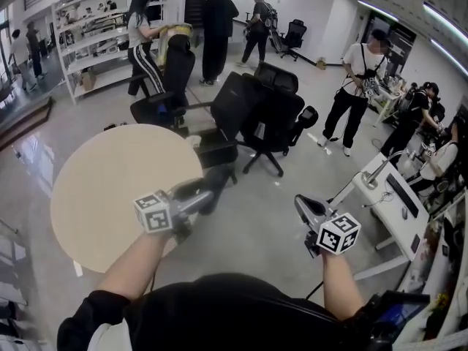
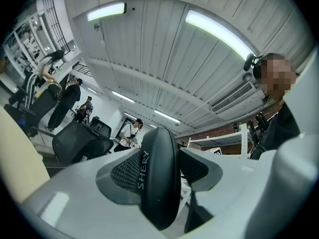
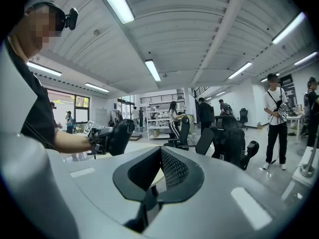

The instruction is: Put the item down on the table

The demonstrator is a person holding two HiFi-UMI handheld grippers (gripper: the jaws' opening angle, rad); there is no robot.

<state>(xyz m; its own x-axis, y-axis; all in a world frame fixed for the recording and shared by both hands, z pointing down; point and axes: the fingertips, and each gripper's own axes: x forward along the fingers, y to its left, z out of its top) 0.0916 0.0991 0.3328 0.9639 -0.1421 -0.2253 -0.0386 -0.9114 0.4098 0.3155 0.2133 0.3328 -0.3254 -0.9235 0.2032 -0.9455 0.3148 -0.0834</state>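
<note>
Closest to me, my left gripper (image 1: 197,194) has its jaws clamped on the item (image 2: 158,183), a black curved pad with pale lettering down its edge. It stands edge-on between the mesh pads and sticks out well past them. My right gripper (image 1: 308,209) hangs off to the right over the bare floor. Its jaws are closed on nothing, so it has no part in this step.

Just beyond the left gripper is the round, pale surface (image 1: 102,196). From the head view the item hangs up in the air at the surface's right rim, partly over the edge or just past it; I cannot tell which.

I judge the set-down has not begun. To do it well, I would first carry the left gripper leftward, further in over the surface, so the item has room all round. Then I would tip the gripper down, since it now looks up at the ceiling, and lower it until the item's broad side rests flat. Only then would I ease the jaws apart, or it may roll or slip off the rim.

Further out, black office chairs (image 1: 270,115) crowd the floor behind the surface, near enough that I would avoid swinging wide. Beyond them stand a white shelf (image 1: 88,42) and several people (image 1: 142,42).
</note>
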